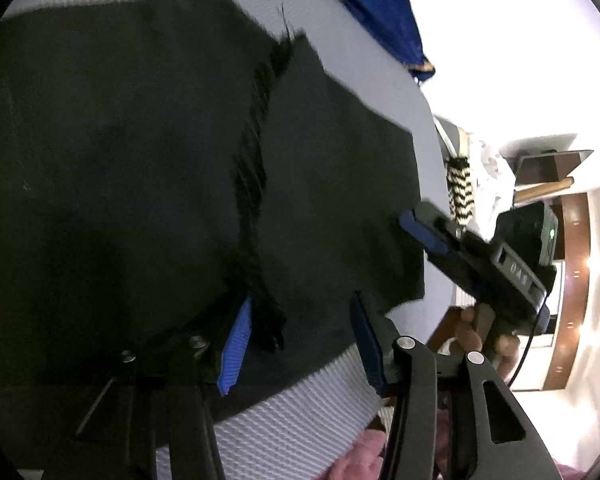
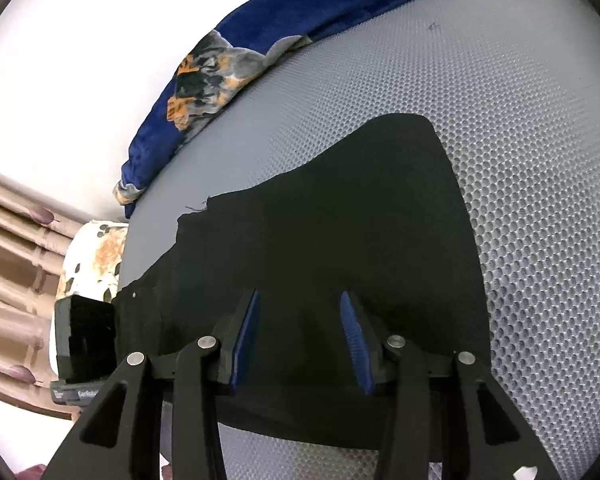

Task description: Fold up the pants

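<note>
Left gripper [image 1: 300, 336] angled downward over the near edge of the black pants [image 1: 140, 160], its two blue pads standing partly apart; a bunched dark ridge of cloth lying just beside the left pad, the pads not visibly pressing on it, nothing clearly held. Right gripper [image 2: 300, 340] likewise tilted downward, blue pads partly apart above flat black cloth, no fold pinched between them. In the left wrist view, right gripper [image 1: 424, 232] seen at 3 o'clock, carried by a hand [image 1: 484, 332] with fingers wrapped round its grip, blue fingertips reaching onto the pants' right edge; touching or just above, cannot tell.

Counted: two grippers, one pair of pants, one grey textured mat [image 2: 520, 140], one blue patterned blanket [image 2: 236, 60], one visible hand.

Pants spread flat on the mat, filling the centre of both views. In the left wrist view, long axis running roughly from 7 o'clock to 1 o'clock, a dark gathered seam [image 1: 256, 152] following that line, a frayed corner pointing toward 12 o'clock. In the right wrist view, cloth stretching from 8 o'clock to 1 o'clock, rounded end toward 1 o'clock, ragged edge toward 9 o'clock. Waist or hem end: cannot tell. Blanket heaped along the mat's far edge, at 11 o'clock in the right wrist view.
</note>
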Available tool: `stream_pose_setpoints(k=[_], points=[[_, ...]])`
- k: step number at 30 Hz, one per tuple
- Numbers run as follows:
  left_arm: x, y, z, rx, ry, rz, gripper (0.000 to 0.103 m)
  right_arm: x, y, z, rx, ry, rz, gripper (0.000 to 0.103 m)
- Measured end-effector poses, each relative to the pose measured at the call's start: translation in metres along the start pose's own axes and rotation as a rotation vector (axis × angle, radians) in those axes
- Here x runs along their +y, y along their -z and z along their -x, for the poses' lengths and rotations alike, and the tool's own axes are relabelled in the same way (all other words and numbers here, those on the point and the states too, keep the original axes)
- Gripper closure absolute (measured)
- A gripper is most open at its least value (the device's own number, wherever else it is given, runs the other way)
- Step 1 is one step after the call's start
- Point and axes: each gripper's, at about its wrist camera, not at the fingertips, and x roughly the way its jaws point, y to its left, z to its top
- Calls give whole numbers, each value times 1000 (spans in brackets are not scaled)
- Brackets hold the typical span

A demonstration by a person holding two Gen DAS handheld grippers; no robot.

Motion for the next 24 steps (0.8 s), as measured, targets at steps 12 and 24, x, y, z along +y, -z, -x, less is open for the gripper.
stream_pose_setpoints(k=[12, 24], points=[[-31, 11, 6, -98, -100, -154, 95, 3, 5, -9, 12, 18, 46, 62], [-48, 27, 8, -144, -498, -392, 74, 34, 12, -35, 24, 200, 258, 60]])
